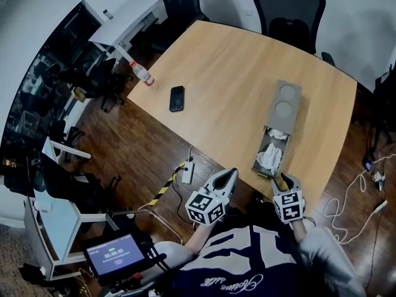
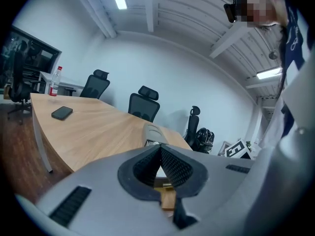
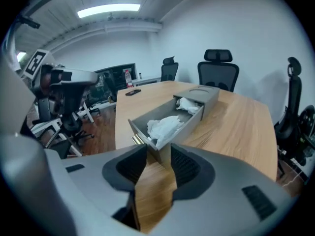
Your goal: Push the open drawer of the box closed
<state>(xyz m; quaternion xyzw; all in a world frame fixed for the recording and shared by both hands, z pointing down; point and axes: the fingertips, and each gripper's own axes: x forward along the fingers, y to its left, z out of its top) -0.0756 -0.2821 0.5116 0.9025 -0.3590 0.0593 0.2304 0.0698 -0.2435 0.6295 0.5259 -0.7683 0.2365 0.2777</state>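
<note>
The left gripper had its jaws pressed together, empty. The grey drawer stuck out of its box by the wooden table edge. It looked hard, smooth and light, so a push on its flat front should slide it. The right gripper waited there, jaws apart

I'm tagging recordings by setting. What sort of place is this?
Probably an office meeting room: a long wooden table, black office chairs at it, and a strip light overhead.
</note>
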